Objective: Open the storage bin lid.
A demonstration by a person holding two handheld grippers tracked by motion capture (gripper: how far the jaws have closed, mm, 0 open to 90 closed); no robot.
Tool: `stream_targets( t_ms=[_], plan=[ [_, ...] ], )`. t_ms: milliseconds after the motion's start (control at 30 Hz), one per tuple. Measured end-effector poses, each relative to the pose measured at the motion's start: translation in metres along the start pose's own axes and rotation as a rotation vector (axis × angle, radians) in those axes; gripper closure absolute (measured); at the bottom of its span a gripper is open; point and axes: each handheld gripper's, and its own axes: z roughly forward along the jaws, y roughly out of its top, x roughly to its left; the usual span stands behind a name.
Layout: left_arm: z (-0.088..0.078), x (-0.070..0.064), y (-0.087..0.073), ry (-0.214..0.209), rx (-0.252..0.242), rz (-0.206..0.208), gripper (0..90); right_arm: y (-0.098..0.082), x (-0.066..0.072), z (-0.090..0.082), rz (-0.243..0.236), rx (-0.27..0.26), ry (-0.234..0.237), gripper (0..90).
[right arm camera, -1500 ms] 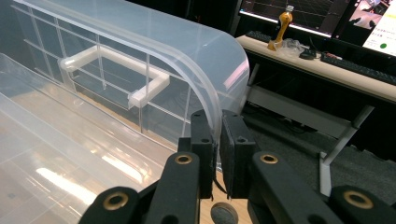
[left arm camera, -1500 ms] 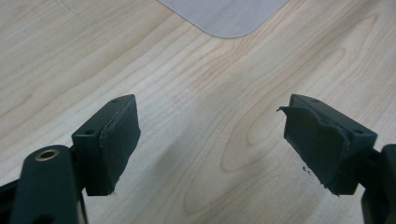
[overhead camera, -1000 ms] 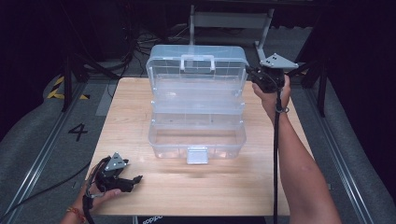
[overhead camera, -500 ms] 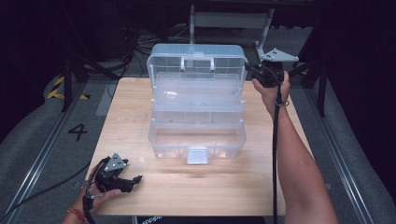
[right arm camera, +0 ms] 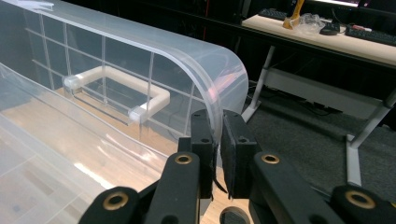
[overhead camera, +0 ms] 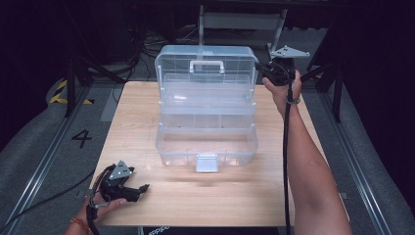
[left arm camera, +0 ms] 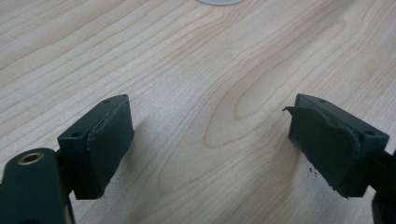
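Clear plastic tiered box (overhead camera: pixel 205 122) sits in the centre of the high view, on the wooden worktop (overhead camera: pixel 142 122), opened out in steps: lower bin toward the bottom of the frame with a white latch (overhead camera: pixel 206 163) on its front wall, tray levels above it, and the lid (overhead camera: pixel 205 61) standing up at the top of the frame with its white handle (overhead camera: pixel 207 66) facing the camera. Right tool (overhead camera: pixel 266 72) is at the upper right of the high view, at the lid's right edge; in the right gripper view the right tool (right arm camera: pixel 217 140) is clenched on the curved rim of the lid (right arm camera: pixel 177 56), pads pressed on either side of the thin clear wall, handle (right arm camera: pixel 116 88) visible through the plastic at mid-left. Left tool (overhead camera: pixel 139 188) rests at the lower left of the high view, well apart from the box, held in the person's hand. In the left gripper view its jaws are released and spread wide over bare wood, nothing between them.
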Motion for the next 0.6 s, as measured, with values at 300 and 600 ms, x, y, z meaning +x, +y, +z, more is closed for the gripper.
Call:
stream_targets(
  t_ms=[300,600],
  plan=[
    [0.0,0.0,0.0,0.002,0.0,-0.001,14.4,0.001,-0.004,0.008,0.02,0.008,0.002,84.3],
    [0.0,0.0,0.0,0.002,0.0,-0.001,14.4,0.002,-0.01,0.017,0.047,0.022,0.012,84.3]
  ],
)
